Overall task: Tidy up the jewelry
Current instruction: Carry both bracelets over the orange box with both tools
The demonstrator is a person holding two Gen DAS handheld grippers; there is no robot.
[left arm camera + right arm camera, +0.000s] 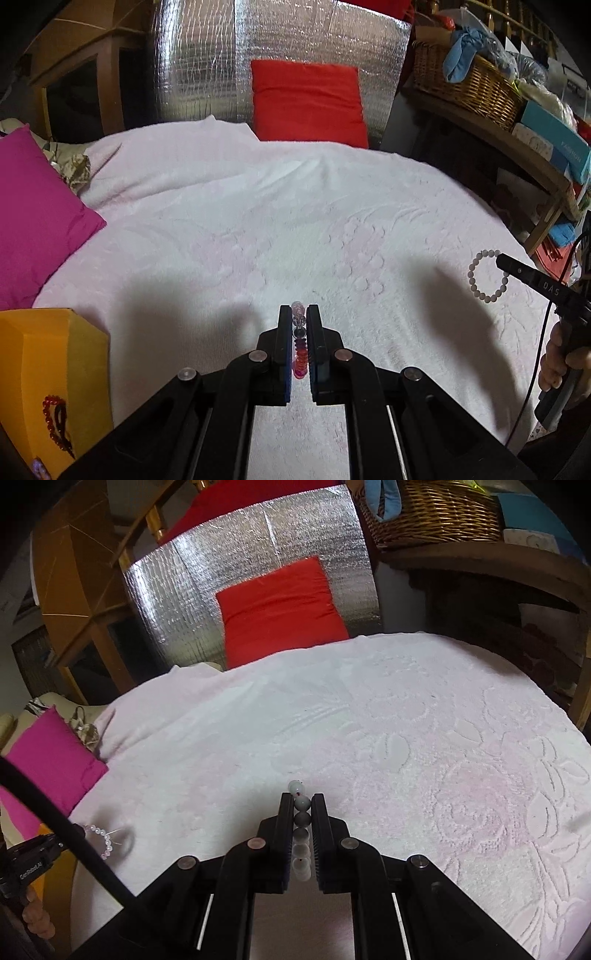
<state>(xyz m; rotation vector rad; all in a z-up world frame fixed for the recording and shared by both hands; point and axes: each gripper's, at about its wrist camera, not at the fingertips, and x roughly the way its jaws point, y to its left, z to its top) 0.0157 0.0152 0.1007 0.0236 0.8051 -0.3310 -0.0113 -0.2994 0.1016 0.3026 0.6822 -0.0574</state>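
left tool clamped on pink-clear bracelet | right tool clamped on pale bracelet | yellow box at 8 o'clock already holds red beads | bed looks bare; two left to stow

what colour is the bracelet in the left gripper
Pink and clear beads on the bracelet, pinched in the left gripper; the left wrist view shows it best.

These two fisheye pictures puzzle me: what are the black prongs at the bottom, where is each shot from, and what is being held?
Each picture comes from a camera on a handheld two-finger tool, looking along its fingers. A person holds one in each hand.

The left tool is shut on a pink and clear bead bracelet. The right tool is shut on a pale grey bead bracelet.

Below lies a white bedspread. At left, a yellow box holds a red bead bracelet.
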